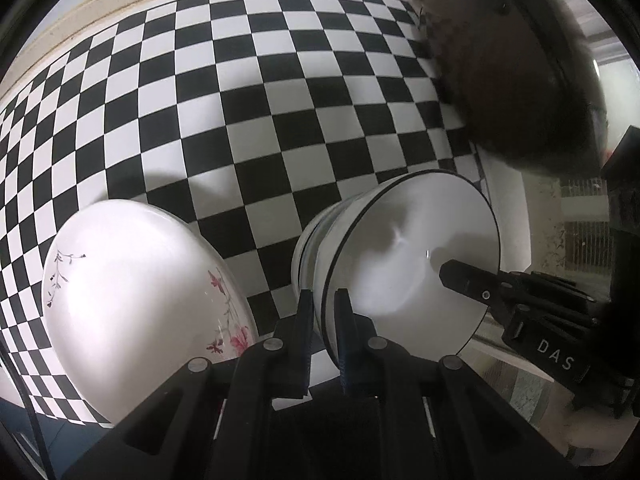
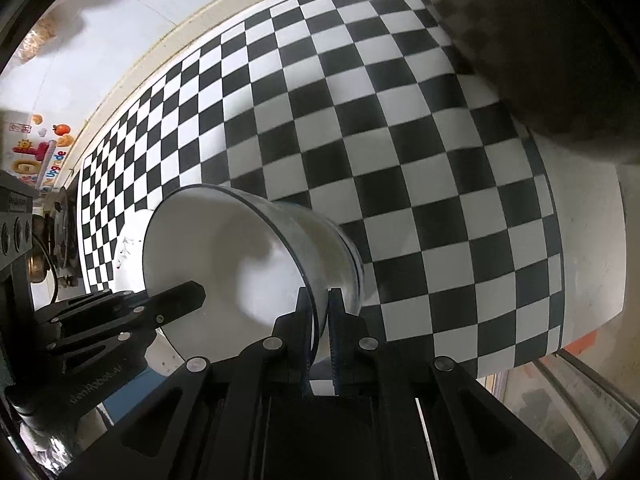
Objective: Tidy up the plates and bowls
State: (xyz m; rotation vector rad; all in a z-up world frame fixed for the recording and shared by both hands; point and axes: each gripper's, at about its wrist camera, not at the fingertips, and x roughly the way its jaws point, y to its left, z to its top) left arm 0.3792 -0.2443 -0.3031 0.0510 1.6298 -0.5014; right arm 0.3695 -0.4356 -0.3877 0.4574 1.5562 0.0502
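Observation:
A white bowl with a dark rim (image 1: pixel 416 264) is held above the checkered tabletop by both grippers. My left gripper (image 1: pixel 325 320) is shut on its rim at one side. My right gripper (image 2: pixel 320 316) is shut on the rim of the same bowl (image 2: pixel 224 256) at the opposite side. Each gripper shows in the other's view, the right gripper (image 1: pixel 472 284) and the left gripper (image 2: pixel 176 300), with one finger inside the bowl. A white plate with pink flowers (image 1: pixel 136 304) lies on the table to the left of the bowl.
The black-and-white checkered cloth (image 1: pixel 280 112) covers the table, with a cream edge at the back. A dark blurred object (image 1: pixel 516 68) fills the upper right in both views. Clutter and colourful stickers (image 2: pixel 36 152) sit at the far left of the right wrist view.

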